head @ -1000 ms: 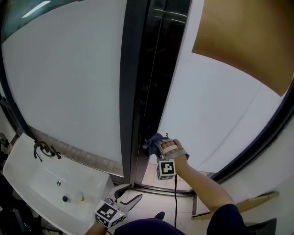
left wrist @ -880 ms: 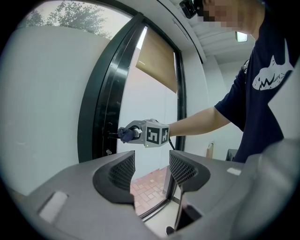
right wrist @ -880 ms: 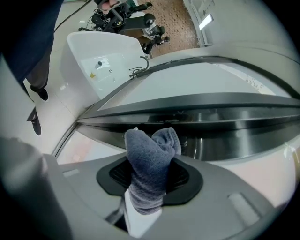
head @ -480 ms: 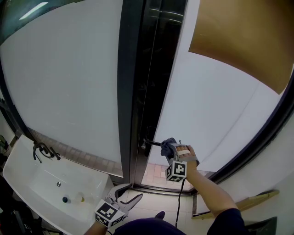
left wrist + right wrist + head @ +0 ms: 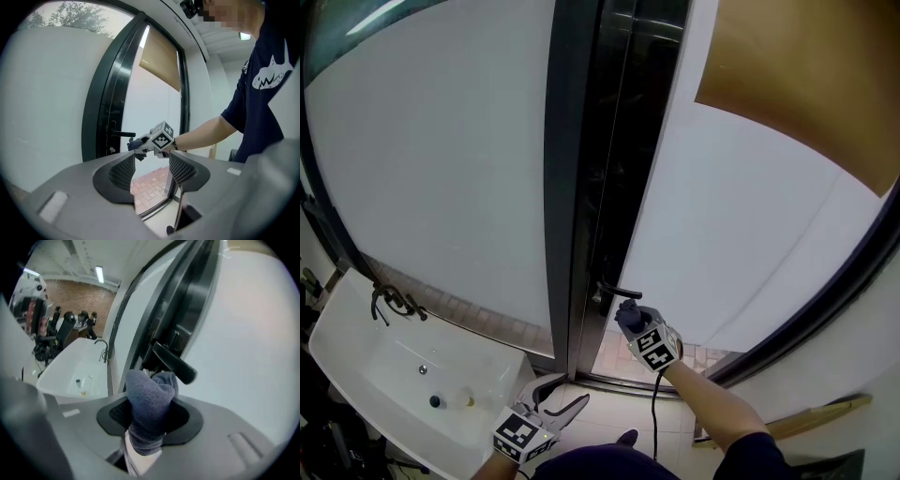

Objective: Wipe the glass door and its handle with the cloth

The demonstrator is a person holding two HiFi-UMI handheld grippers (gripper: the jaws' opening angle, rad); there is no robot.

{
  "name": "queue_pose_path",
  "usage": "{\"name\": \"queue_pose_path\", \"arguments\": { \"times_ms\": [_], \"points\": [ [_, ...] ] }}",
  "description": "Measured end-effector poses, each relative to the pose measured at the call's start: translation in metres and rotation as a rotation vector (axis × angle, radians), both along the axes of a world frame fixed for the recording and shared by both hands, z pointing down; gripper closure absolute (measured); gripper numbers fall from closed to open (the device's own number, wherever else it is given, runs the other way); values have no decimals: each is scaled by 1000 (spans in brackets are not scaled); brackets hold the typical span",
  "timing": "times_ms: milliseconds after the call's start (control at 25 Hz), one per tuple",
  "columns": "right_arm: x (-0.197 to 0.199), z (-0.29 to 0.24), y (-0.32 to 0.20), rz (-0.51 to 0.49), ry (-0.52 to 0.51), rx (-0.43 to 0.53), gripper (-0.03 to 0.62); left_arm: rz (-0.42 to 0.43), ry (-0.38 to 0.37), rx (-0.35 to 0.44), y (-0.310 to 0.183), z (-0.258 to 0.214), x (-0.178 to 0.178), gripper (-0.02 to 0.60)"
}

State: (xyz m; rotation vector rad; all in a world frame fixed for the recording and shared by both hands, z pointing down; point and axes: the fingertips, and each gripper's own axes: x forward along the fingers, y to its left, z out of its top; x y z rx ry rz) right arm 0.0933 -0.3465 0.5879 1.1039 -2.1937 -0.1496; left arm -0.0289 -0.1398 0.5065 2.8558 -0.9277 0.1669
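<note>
The frosted glass door stands in a black frame, with a black lever handle on its left edge. My right gripper is shut on a bunched blue-grey cloth, just under the handle. In the right gripper view the cloth sticks up between the jaws, its top touching or nearly touching the handle. My left gripper hangs low near the floor, open and empty. Its own view shows the jaws apart, with the cloth and handle beyond.
A white sink with a dark tap stands at the lower left, below a second frosted pane. A brown blind covers the door's upper right. Tiled floor shows through the door gap.
My right gripper carried the cloth from the door edge out along the handle to the right. It then came back left and lower, under the handle. The left gripper stayed still.
</note>
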Motion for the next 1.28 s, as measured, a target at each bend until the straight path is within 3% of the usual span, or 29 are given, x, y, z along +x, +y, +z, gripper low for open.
{"name": "queue_pose_path", "arguments": {
  "times_ms": [120,320,520,880,1080,1280],
  "points": [
    [-28,-3,-17,22,-169,-64,436,-9,-3,0,-2,1,3,357],
    [-68,-5,-41,25,-288,-78,437,-36,-15,-14,-2,6,0,357],
    [-64,-13,-69,187,-504,-100,437,-69,-26,-33,-2,12,-6,357],
    [-66,0,-71,151,-382,-117,439,-77,-20,-44,-6,13,-3,357],
    [-57,4,-65,167,-383,-143,439,-73,-22,-28,-8,13,-2,357],
    [-28,26,-58,247,-413,-210,441,-72,-19,-39,-7,15,-5,357]
  ]
}}
